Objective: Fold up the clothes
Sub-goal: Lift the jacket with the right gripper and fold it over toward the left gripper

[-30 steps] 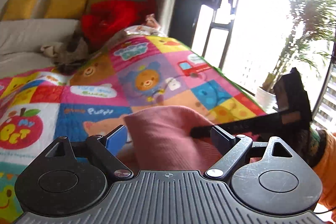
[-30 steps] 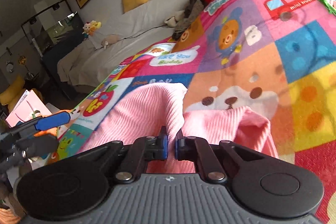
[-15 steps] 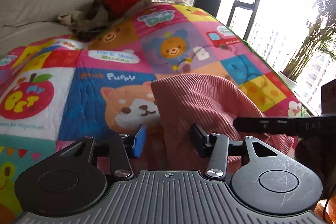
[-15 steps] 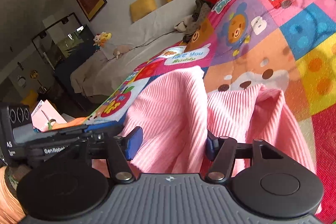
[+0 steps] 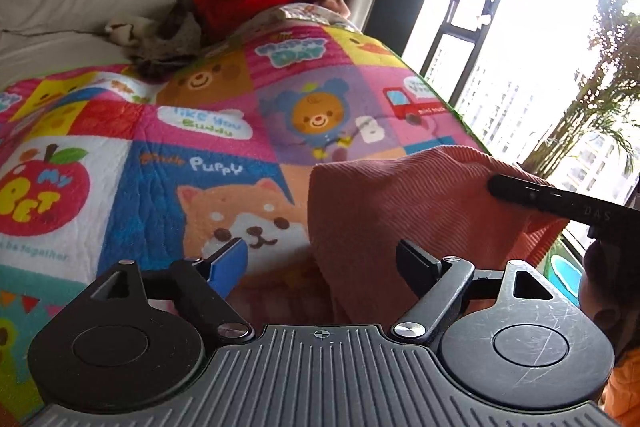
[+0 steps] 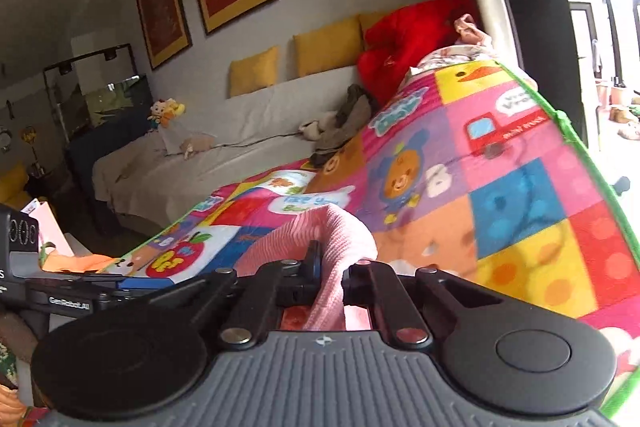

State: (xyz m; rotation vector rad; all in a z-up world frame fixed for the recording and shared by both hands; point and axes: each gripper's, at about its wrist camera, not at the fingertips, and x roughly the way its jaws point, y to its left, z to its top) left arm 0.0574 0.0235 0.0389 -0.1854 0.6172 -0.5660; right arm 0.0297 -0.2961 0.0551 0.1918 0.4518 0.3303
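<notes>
Pink ribbed knit garment (image 5: 404, 211) heaped on bed over patchwork cartoon quilt (image 5: 192, 131), at 3 o'clock of puppy patch.

Right hand-held gripper (image 6: 331, 273) pinched on raised fold of garment (image 6: 320, 239).

Left hand-held gripper (image 5: 320, 259) spread wide, gripping nothing, garment edge between fingers.

Judgement: light, limp, stretchy, non-slippery; sags between grips. Best hold: hem or corner edge, both layers.

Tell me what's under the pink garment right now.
The pink garment lies over the colourful quilt; a puppy patch shows beside it. The patches beneath are covered. The right gripper pinches its fabric.
</notes>
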